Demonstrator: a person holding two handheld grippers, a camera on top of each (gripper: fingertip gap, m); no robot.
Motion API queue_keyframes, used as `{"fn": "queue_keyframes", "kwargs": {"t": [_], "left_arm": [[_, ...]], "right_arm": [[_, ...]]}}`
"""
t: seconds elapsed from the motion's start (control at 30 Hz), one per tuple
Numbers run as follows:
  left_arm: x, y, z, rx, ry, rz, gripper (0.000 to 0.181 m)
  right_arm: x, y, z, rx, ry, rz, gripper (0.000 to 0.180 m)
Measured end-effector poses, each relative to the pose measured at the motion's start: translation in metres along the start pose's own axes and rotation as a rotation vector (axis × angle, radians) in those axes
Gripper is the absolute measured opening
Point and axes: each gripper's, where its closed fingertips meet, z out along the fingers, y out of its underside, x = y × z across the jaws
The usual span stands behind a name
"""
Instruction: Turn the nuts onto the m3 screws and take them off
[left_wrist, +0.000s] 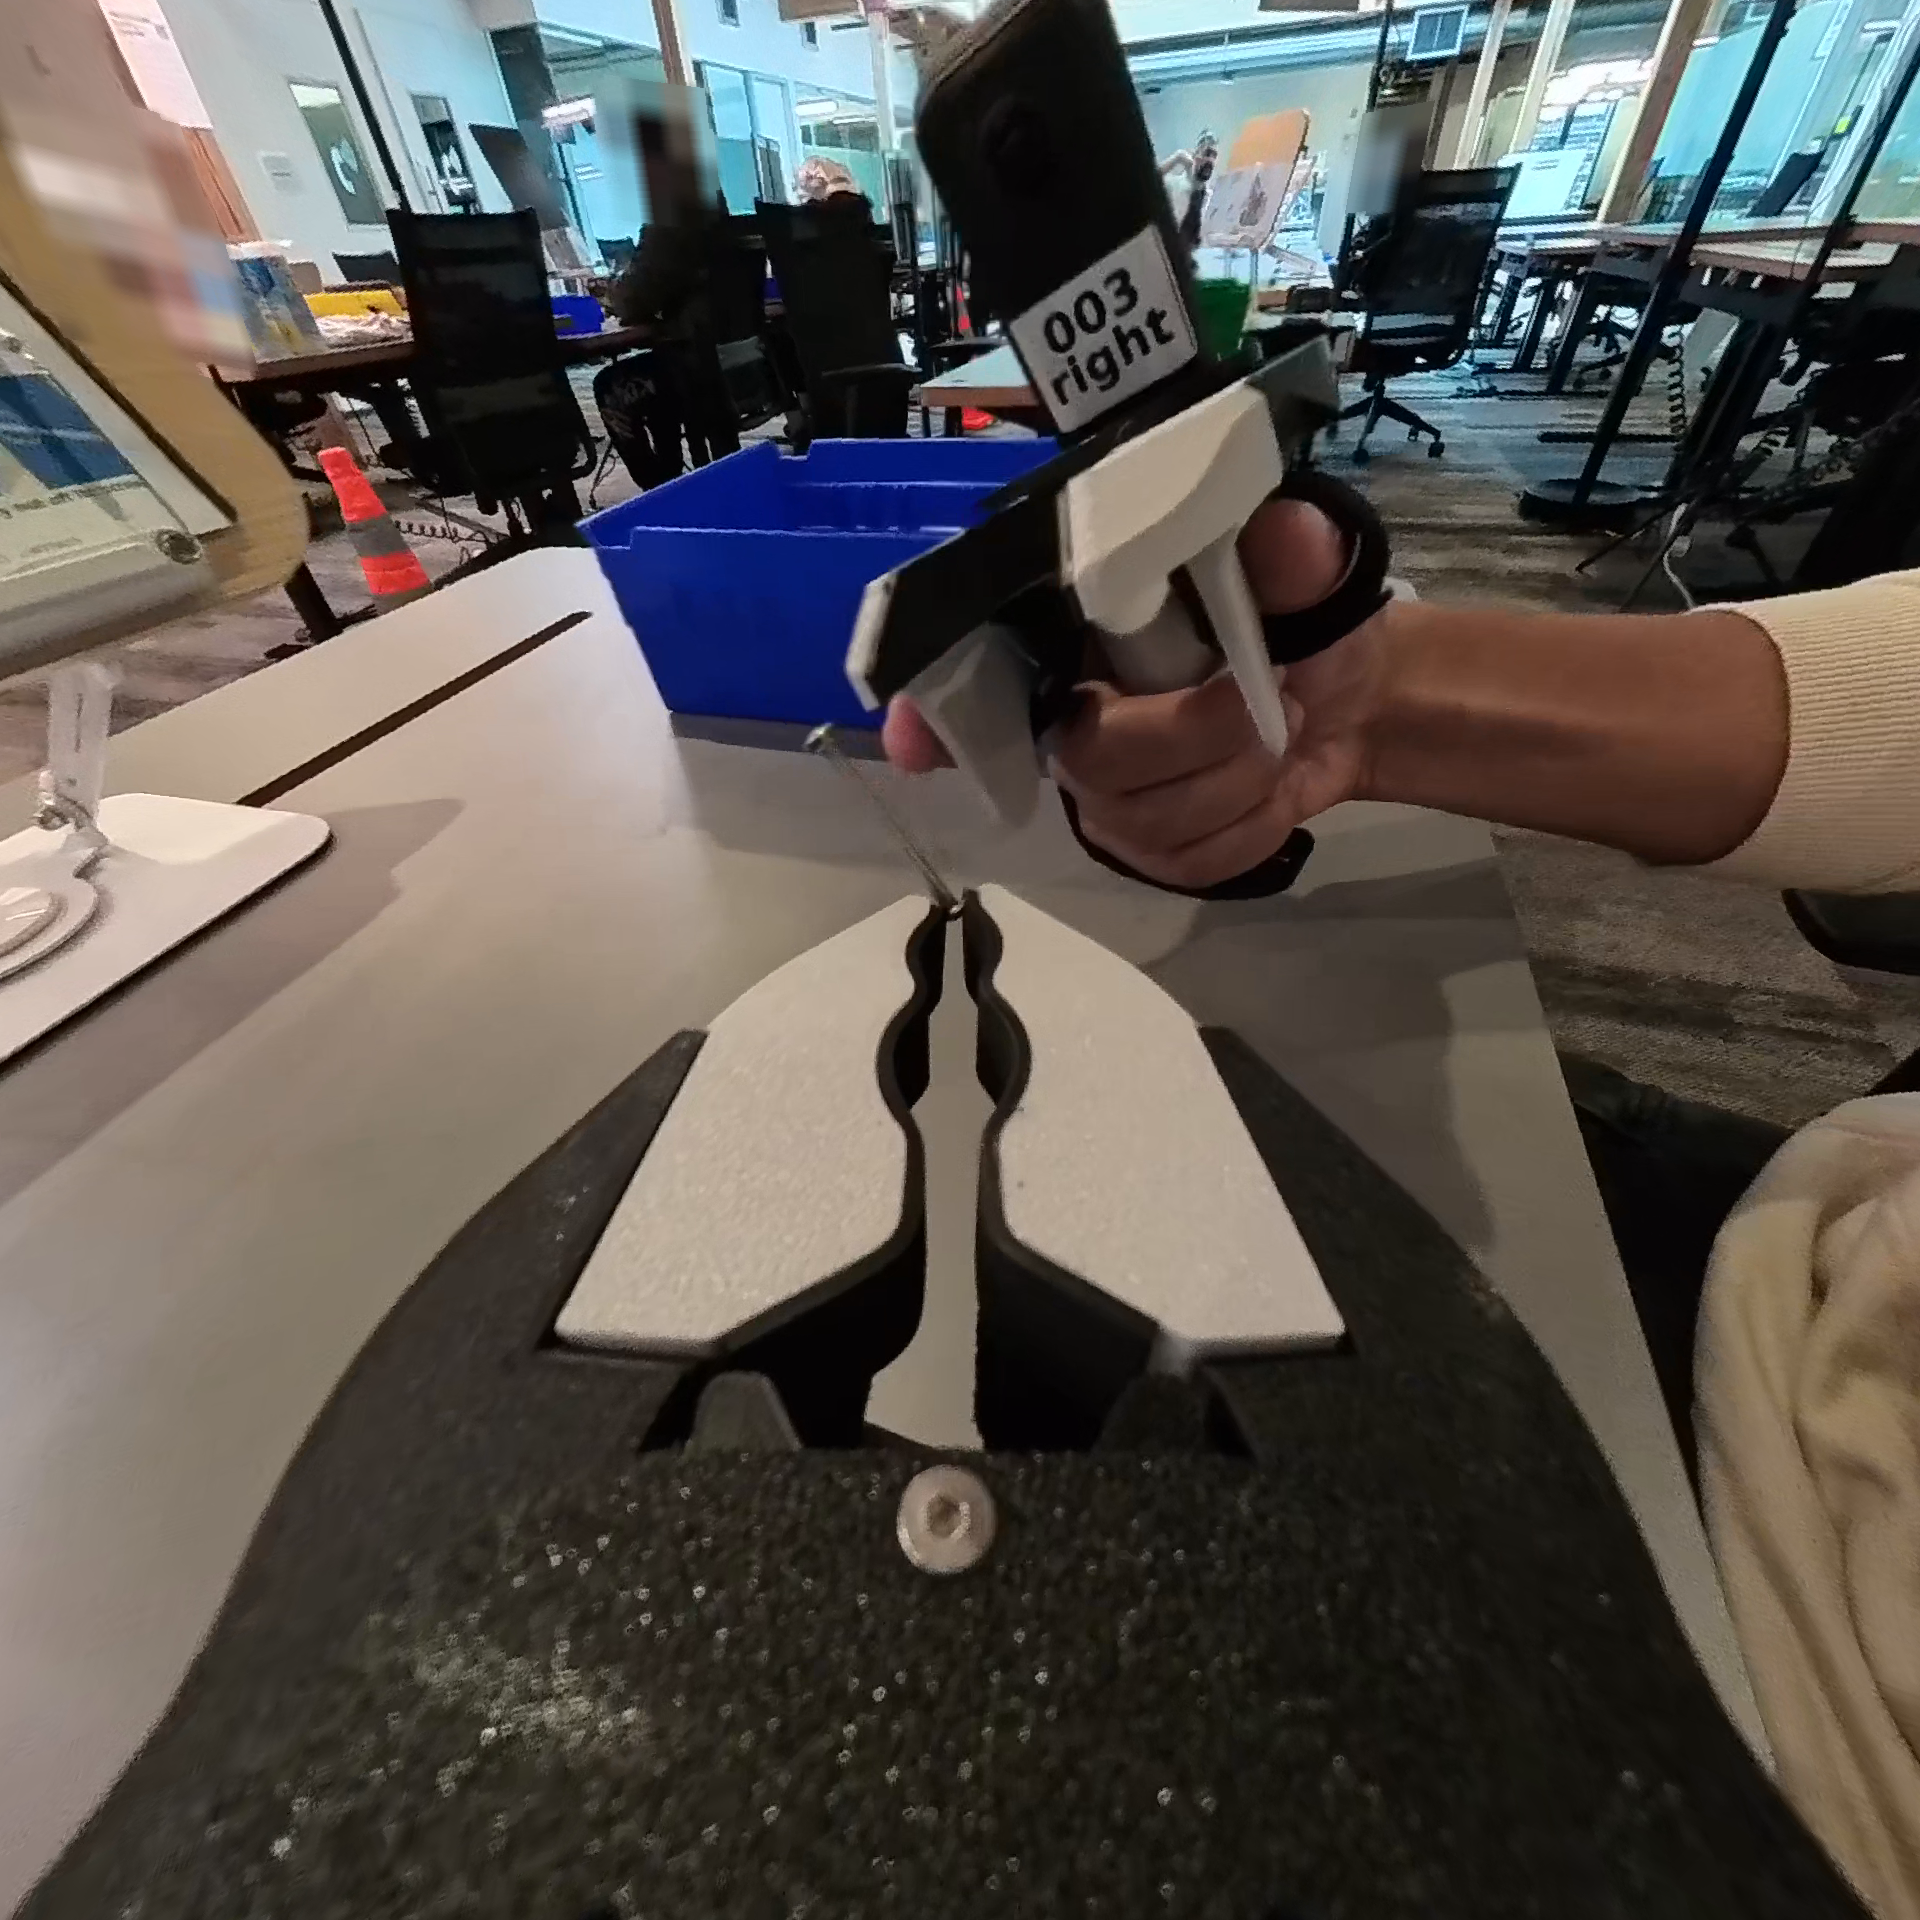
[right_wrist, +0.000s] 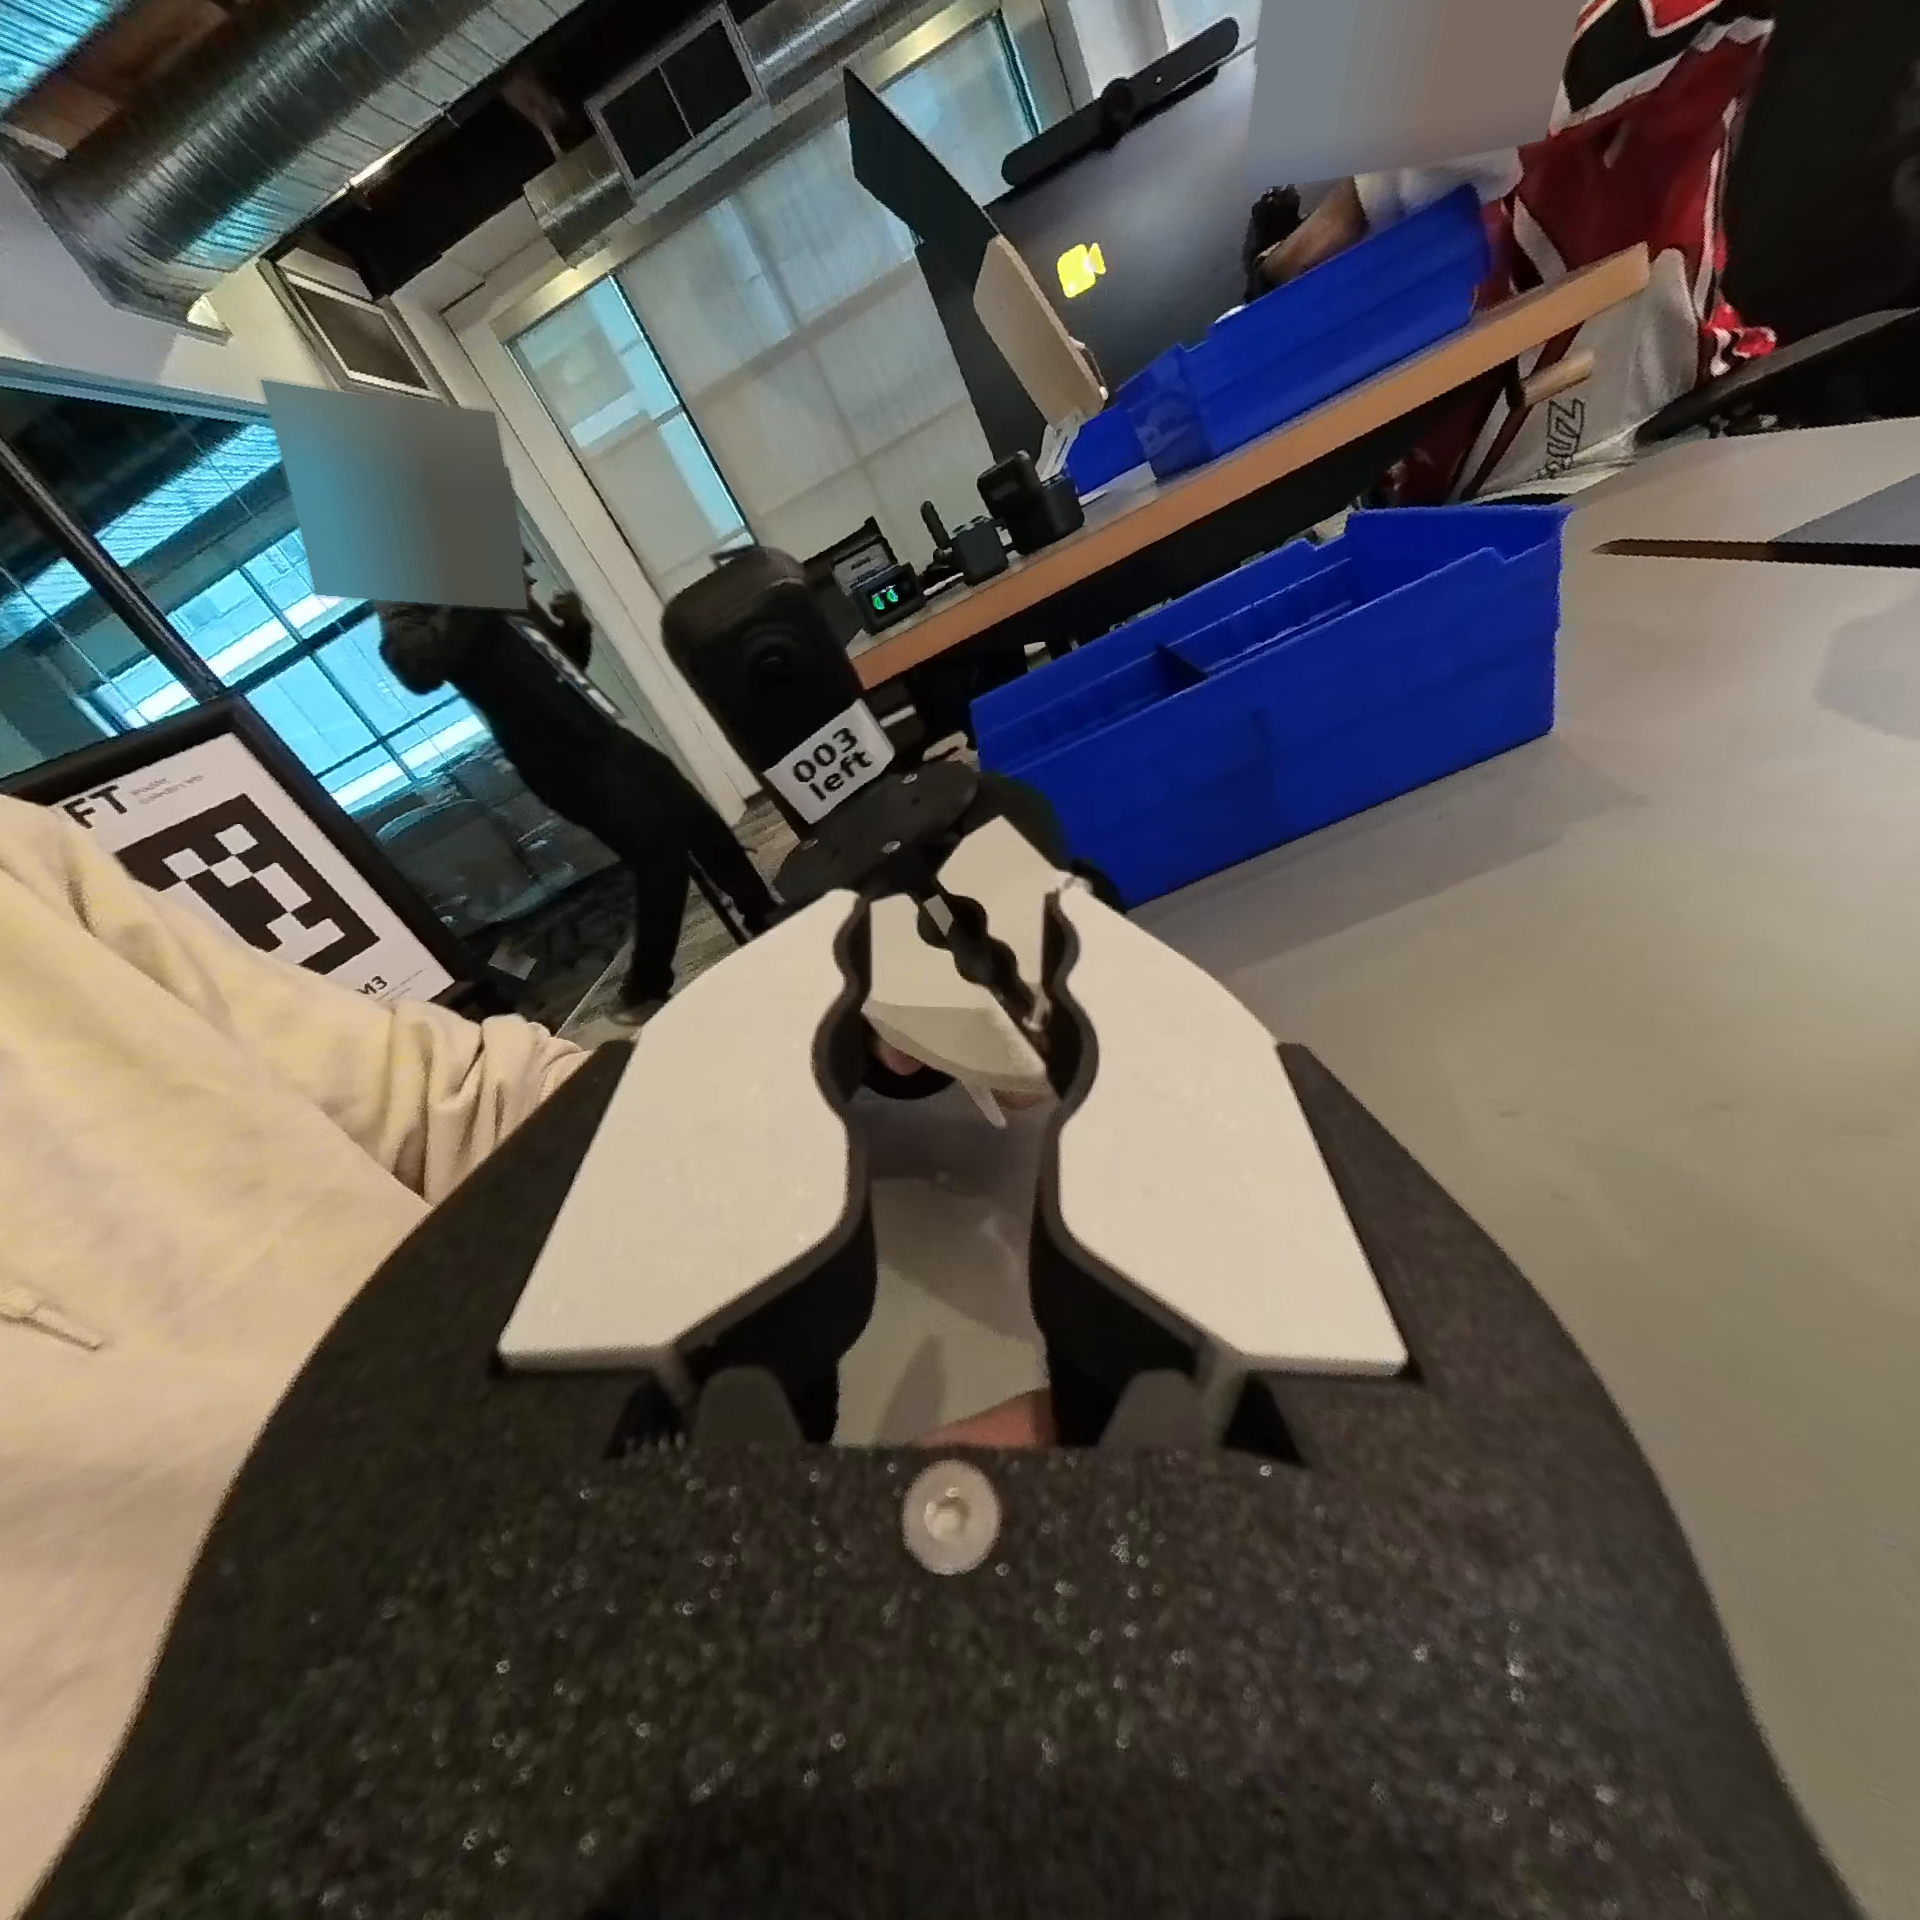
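The m3 screw (left_wrist: 881, 821) is a long thin rod held in the air above the grey table (left_wrist: 436, 935), slanting up and away from the left gripper (left_wrist: 954, 906), whose jaws are nearly together and pinch only its lower end at the very tips. Its head (left_wrist: 821, 738) sits just beside the right gripper (left_wrist: 971, 748), which a hand (left_wrist: 1174, 769) holds near it; in that gripper's own view the jaws stand a little apart with nothing seen between them. No nut can be made out on the thread — too small or hidden to tell. The likely trouble is that grip: so short a bite on so slender a rod could let the screw swivel or slide out if the right gripper pushes or twists off-axis. A nut, if one is there, could drop and roll across the table, or fall short of the blue bin (left_wrist: 748, 582) behind — and cross-threading is probable if the two tools are not lined up.
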Motion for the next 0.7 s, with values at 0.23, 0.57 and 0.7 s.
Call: {"fn": "queue_keyframes", "kwargs": {"t": [0.23, 0.57, 0.7], "left_arm": [[0.01, -0.004, 0.004, 0.005, 0.031, 0.014, 0.003], [0.002, -0.004, -0.002, 0.009, 0.003, 0.018, 0.003], [0.012, -0.001, 0.002, -0.055, 0.01, 0.108, 0.003]], "right_arm": [[0.003, 0.002, 0.008, -0.011, 0.01, 0.008, 0.034], [0.008, 0.0, 0.003, -0.008, 0.034, 0.019, 0.033], [0.011, -0.003, 0.002, -0.072, 0.069, -0.073, 0.023]]}}
